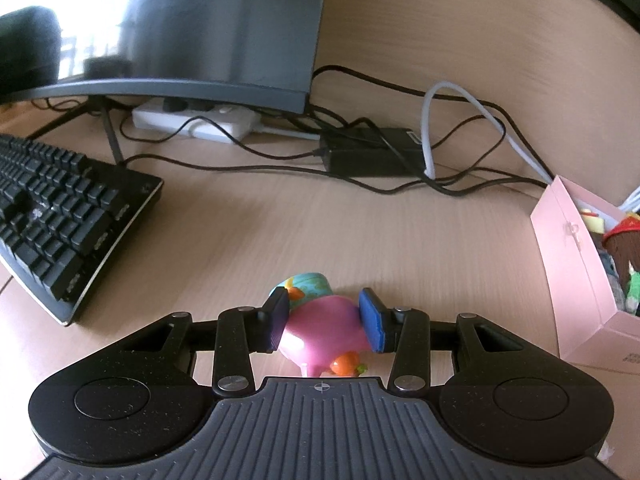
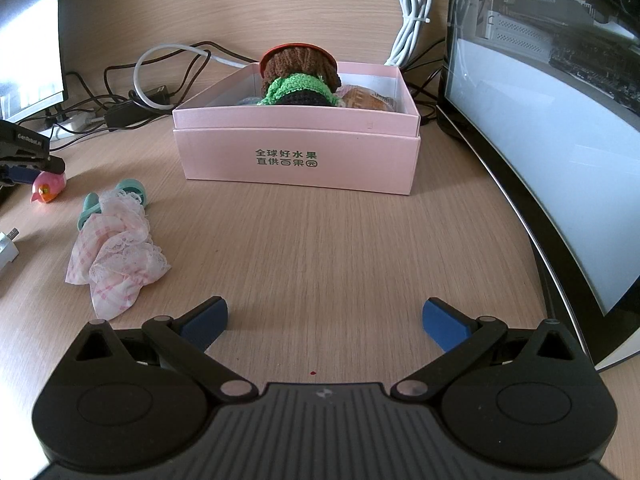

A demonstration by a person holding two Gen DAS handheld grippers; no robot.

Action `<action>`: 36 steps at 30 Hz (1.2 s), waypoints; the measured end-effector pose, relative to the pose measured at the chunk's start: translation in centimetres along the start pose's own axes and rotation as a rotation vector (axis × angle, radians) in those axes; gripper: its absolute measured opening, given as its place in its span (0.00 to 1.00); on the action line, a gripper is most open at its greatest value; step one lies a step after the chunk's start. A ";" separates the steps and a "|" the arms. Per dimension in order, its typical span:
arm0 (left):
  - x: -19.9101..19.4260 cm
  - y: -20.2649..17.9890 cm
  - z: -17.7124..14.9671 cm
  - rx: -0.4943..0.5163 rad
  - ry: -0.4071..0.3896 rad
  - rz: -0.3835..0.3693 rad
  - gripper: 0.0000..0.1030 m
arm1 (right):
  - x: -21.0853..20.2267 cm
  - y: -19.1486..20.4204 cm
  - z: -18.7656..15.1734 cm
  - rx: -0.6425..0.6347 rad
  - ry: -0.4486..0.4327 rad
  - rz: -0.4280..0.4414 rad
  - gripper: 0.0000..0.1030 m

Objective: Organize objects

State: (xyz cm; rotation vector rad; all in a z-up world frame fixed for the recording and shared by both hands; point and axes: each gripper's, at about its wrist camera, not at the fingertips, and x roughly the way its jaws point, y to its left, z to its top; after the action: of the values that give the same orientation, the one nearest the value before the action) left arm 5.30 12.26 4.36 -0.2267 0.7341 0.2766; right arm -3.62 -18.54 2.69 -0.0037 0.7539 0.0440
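Pink toy pig sits clamped between my left claw's half-closed pads, low in the frame — the carry is under way. Next: swing it to the pink box at right and release. My right claw gapes wide — empty.

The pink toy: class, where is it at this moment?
In the left wrist view the pink toy sits clamped between the left gripper pads, above the desk, with the keyboard left and the pink box right.
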 end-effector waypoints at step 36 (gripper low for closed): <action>-10.3 -0.4 -3.6 0.192 0.187 -0.234 0.48 | 2.1 10.6 5.1 -0.283 0.077 0.270 0.36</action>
State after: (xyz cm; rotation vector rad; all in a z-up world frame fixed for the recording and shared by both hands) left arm -4.06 9.05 8.88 -0.1551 0.9054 -0.0386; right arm 0.95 -7.75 5.11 -0.1743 0.8164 0.4097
